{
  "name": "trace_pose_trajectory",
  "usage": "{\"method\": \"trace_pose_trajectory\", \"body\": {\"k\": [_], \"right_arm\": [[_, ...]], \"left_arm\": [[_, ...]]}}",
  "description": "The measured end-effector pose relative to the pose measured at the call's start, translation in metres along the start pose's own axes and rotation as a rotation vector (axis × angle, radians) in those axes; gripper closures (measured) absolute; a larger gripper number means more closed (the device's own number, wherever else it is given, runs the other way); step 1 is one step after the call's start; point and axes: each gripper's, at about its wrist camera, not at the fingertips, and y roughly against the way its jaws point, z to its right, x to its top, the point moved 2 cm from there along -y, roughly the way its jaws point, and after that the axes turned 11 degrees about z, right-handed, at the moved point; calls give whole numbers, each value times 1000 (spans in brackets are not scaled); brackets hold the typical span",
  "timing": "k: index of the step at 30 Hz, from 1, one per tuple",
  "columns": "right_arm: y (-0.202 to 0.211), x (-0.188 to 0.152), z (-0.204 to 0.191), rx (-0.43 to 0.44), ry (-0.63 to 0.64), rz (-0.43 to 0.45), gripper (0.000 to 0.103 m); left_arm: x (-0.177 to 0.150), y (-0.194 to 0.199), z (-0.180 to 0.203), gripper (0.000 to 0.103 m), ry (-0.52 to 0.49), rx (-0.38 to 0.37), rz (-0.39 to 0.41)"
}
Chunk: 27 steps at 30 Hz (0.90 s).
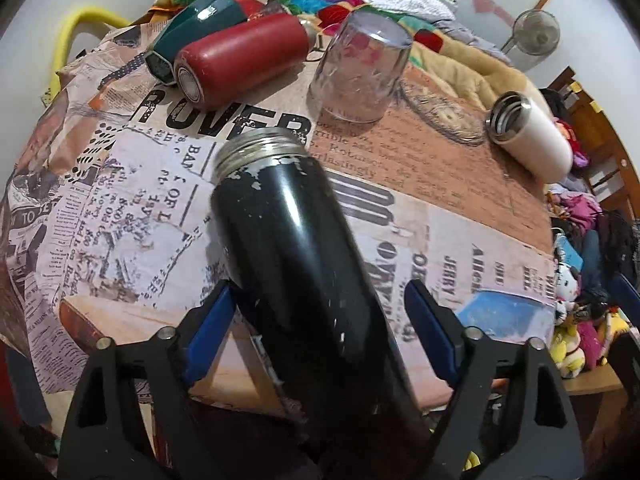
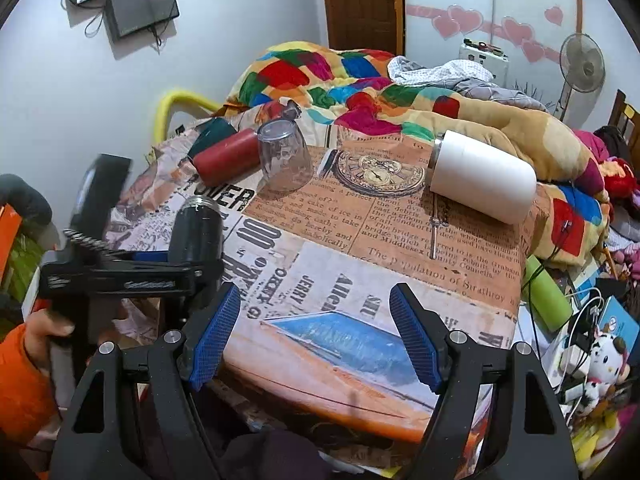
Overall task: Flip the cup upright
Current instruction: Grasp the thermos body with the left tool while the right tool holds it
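A black flask cup (image 1: 296,248) with a threaded steel mouth stands on the newspaper-print table (image 1: 440,176), between the fingers of my left gripper (image 1: 316,304). The jaws are open; gaps show on both sides of the flask. In the right wrist view the flask (image 2: 196,232) stands upright at the left with the left gripper (image 2: 132,270) around its base. My right gripper (image 2: 316,320) is open and empty above the table's near edge (image 2: 360,380).
A clear glass (image 1: 360,68) stands upside down at the back. A red cup (image 1: 244,60) and a teal cup (image 1: 196,28) lie on their sides at the back left. A white cup (image 1: 532,136) lies at the right. A colourful quilt (image 2: 360,80) lies behind.
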Motion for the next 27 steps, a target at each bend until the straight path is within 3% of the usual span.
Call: {"method": "trace_pose_trajectory", "body": {"k": [3, 12, 18, 27], "right_arm": [[4, -5, 1, 0, -9, 14, 29], [10, -10, 7, -13, -38, 27, 29], [17, -9, 12, -26, -57, 40, 29], [27, -4, 13, -49, -51, 75, 29]], "left_arm": [[2, -10, 1, 35, -9, 24, -20], [8, -15, 15, 39, -43, -5, -27], [9, 22, 24, 40, -77, -27, 57], [13, 104, 49, 40, -175, -64, 265]]}}
